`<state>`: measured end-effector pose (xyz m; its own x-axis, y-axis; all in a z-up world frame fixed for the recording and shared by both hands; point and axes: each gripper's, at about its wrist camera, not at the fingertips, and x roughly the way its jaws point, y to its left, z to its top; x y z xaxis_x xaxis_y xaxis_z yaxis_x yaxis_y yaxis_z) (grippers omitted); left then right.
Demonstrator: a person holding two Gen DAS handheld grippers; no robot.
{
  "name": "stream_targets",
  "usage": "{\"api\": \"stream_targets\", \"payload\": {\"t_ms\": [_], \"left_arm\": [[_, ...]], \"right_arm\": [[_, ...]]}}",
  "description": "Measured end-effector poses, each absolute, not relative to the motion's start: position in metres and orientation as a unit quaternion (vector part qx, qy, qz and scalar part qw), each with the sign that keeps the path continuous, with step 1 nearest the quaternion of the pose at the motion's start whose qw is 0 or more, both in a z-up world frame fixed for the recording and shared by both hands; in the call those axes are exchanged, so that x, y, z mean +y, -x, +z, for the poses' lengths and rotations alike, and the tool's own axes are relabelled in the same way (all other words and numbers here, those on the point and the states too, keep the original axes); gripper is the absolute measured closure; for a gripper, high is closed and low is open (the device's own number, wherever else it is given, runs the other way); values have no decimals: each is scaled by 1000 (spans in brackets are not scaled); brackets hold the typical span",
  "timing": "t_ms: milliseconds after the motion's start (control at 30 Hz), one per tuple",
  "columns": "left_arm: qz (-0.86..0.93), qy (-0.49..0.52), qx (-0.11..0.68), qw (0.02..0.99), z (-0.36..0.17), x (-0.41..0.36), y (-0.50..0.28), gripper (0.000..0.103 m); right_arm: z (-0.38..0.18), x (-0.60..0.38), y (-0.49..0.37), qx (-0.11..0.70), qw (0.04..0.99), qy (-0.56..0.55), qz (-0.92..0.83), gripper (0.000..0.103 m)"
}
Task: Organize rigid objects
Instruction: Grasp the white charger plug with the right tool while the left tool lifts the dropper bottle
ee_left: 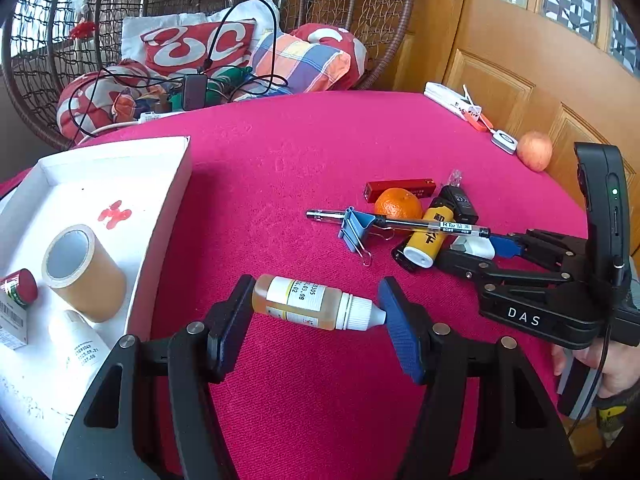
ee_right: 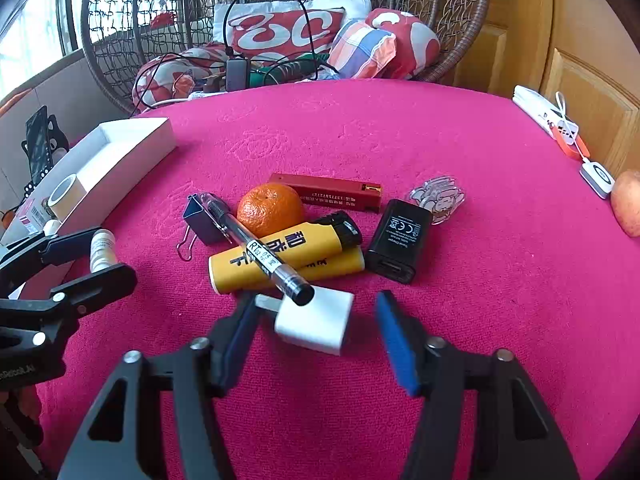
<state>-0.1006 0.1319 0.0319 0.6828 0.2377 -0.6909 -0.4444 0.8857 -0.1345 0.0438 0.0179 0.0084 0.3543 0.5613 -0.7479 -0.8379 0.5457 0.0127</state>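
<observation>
My left gripper (ee_left: 316,312) is shut end to end on a small amber dropper bottle (ee_left: 304,302) with a white cap, held just above the pink cloth, right of the white box (ee_left: 160,216). The box holds a tape roll (ee_left: 80,270), a white bottle (ee_left: 78,340) and a small red-capped jar (ee_left: 22,286). My right gripper (ee_right: 316,330) is open around a white plug adapter (ee_right: 316,324) on the cloth. Behind it lie a pen (ee_right: 256,246), two yellow lighters (ee_right: 280,256), a tangerine (ee_right: 270,208), a binder clip (ee_right: 202,216), a red box (ee_right: 328,192) and a black charger (ee_right: 396,240).
The table edge on the right carries an apple (ee_right: 628,204), a white tag (ee_right: 598,178) and a white-orange item (ee_right: 548,116). A wicker chair with cushions and cables (ee_right: 280,40) stands behind the table. A clear cartoon charm (ee_right: 438,196) lies by the charger.
</observation>
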Motion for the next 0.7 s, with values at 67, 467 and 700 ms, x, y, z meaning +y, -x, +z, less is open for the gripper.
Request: {"api": "stream_targets", "payload": {"t_ms": [67, 467, 700], "left_arm": [[189, 149, 343, 908, 36, 130, 106, 40], [188, 141, 294, 926, 73, 112, 129, 40], [198, 147, 276, 929, 84, 118, 146, 40]], "right_arm": [[9, 11, -45, 372, 793, 171, 451, 58], [39, -19, -8, 354, 770, 110, 519, 58], [52, -13, 2, 335, 768, 107, 536, 58]]}}
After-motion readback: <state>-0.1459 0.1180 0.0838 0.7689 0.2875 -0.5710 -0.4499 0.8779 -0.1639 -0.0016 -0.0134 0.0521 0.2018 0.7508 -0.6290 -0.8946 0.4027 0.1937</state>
